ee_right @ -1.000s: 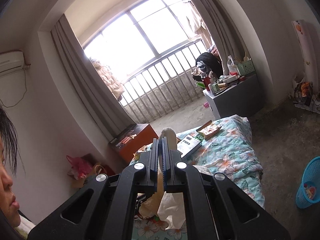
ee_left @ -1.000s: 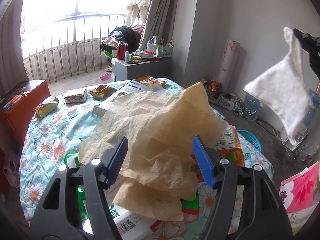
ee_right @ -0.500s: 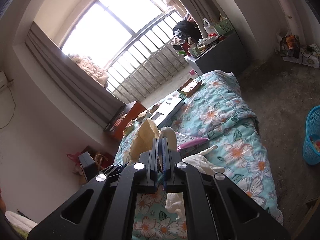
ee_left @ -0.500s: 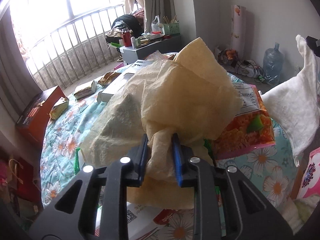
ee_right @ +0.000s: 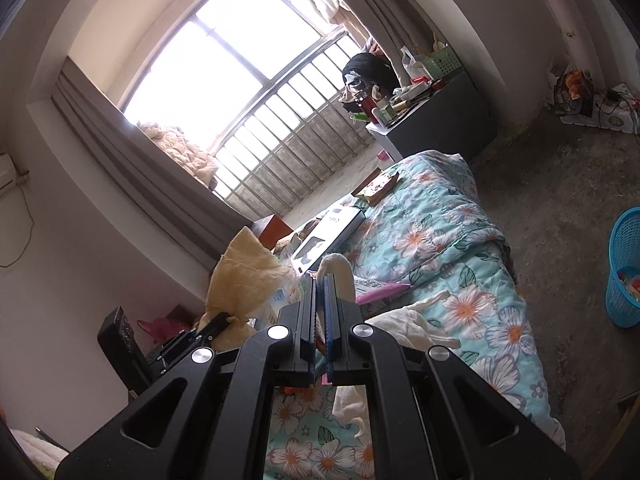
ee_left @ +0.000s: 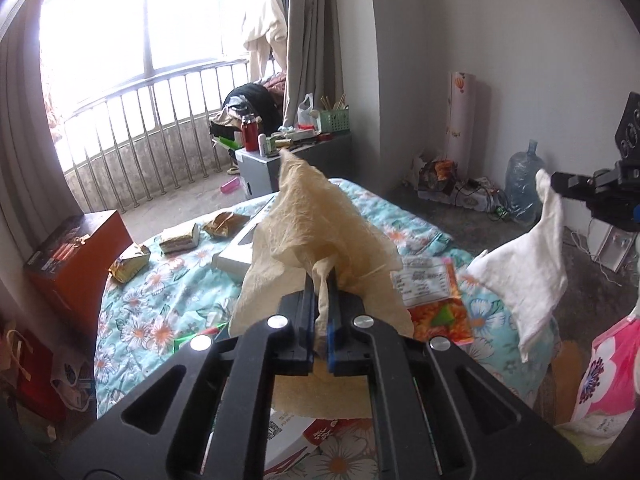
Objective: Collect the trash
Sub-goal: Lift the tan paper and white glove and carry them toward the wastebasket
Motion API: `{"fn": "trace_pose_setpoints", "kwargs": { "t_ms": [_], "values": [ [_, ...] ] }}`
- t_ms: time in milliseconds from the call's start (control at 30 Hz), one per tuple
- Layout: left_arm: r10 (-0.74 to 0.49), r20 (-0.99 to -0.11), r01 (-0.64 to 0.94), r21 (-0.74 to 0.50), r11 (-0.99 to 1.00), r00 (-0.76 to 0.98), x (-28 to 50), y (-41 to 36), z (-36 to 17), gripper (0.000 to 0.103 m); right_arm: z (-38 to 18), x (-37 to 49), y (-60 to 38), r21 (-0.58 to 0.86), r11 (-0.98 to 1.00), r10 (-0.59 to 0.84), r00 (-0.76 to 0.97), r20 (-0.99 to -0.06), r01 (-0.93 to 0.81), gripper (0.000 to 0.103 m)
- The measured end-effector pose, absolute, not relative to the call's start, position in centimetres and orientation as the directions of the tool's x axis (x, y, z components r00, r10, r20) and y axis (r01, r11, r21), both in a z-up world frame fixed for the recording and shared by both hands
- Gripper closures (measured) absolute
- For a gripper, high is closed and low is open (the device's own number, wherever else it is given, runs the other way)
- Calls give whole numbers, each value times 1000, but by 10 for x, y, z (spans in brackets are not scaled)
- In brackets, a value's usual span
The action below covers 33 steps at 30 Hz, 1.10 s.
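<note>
A big crumpled tan paper (ee_left: pixel 316 220) rises over the floral bed cover (ee_left: pixel 160 300). My left gripper (ee_left: pixel 324 280) is closing its jaws tight on a fold of it, and the pads press the paper. The same paper (ee_right: pixel 240 276) shows left of centre in the right wrist view, with the left gripper (ee_right: pixel 224 318) under it. My right gripper (ee_right: pixel 320 280) is shut on a white cloth (ee_right: pixel 340 272) that hangs down beside the fingers. In the left wrist view that cloth (ee_left: pixel 528 272) dangles from the right gripper (ee_left: pixel 558 182) at the right edge.
On the bed lie a white box (ee_left: pixel 236 256), several gold snack wrappers (ee_left: pixel 180 236) and an orange packet (ee_left: pixel 436 312). A blue basket (ee_right: pixel 626 268) stands on the floor right of the bed. An orange chest (ee_left: pixel 76 248) and a grey cabinet (ee_left: pixel 260 168) stand beyond it.
My left gripper went from wide open around the tan paper to shut on it and lifted it. The right gripper came down with the white cloth, closer to the bed.
</note>
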<state>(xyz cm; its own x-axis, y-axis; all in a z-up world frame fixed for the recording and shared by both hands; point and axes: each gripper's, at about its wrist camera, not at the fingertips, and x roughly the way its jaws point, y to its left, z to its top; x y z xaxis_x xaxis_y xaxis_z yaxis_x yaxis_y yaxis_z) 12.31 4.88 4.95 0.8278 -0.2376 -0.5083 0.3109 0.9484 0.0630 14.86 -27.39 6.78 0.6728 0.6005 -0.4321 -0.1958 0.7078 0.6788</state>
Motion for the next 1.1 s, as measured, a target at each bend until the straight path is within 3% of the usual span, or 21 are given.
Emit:
{"fn": "trace_pose_setpoints", "kwargs": {
  "t_ms": [233, 533, 767, 1100],
  "values": [
    [-482, -442, 473, -138, 870, 757, 119, 38, 90, 100, 82, 135, -292, 680, 701, 585, 718, -377, -214, 99],
    [-656, -414, 655, -169, 737, 632, 133, -32, 112, 100, 98, 107, -347, 676, 718, 488, 814, -315, -168, 99],
    [-761, -481, 771, -237, 592, 436, 164, -123, 103, 100, 99, 82, -412, 676, 734, 346, 892, -290, -64, 99],
    [-791, -609, 764, -483, 428, 58, 229, -277, 46, 100, 67, 64, -515, 699, 701, 137, 936, -325, 140, 99]
  ]
}}
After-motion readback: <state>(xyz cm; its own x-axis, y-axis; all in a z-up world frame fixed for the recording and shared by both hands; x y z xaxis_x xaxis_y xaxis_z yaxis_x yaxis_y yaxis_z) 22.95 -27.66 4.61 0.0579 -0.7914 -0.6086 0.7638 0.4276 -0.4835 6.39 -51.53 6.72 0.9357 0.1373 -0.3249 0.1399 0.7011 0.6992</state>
